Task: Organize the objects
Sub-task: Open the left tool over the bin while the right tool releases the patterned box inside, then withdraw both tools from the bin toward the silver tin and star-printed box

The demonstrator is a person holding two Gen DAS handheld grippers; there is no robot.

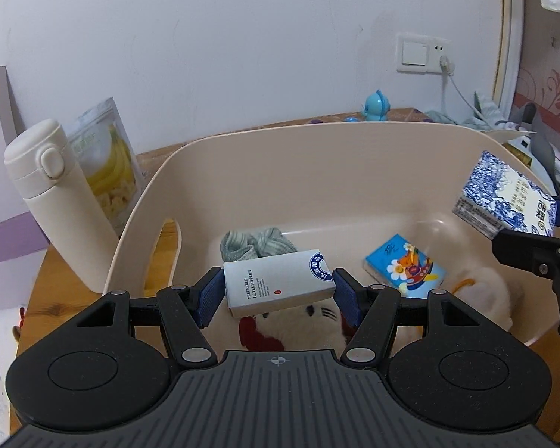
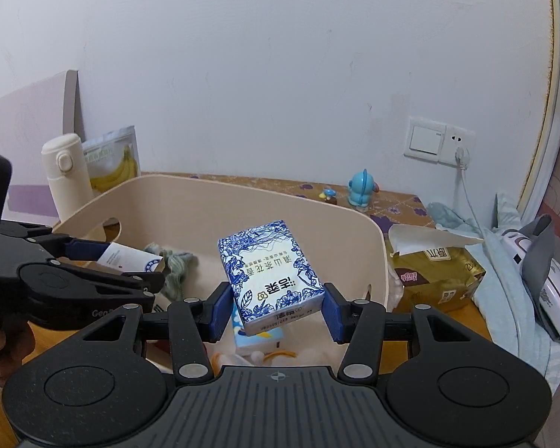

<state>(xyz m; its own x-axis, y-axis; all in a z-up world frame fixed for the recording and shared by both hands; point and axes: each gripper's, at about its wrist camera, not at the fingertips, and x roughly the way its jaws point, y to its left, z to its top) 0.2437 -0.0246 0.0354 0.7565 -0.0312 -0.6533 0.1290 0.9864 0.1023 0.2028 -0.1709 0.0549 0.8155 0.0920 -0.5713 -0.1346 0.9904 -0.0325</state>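
Over the beige bin (image 1: 190, 171), our left gripper (image 1: 276, 291) clamps the white box (image 1: 280, 283); at three o'clock, our right gripper (image 2: 276, 311) clamps the blue-patterned pack (image 2: 270, 272).

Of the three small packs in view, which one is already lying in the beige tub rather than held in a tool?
The bright blue cartoon-print pack, resting on the tub floor. The white hotel-supplies pack and the blue-and-white floral pack are each clamped in a tool.

Left gripper (image 1: 276, 291): matte black linkage arms, round silver pivot screws, triangular cut-outs, two large black discs, ribbed grey housing with a small white crosshair mark, ridged blue pads (image 1: 209, 296). Right gripper (image 2: 276, 311): same build. White lettering "Gen" on the left one's side.
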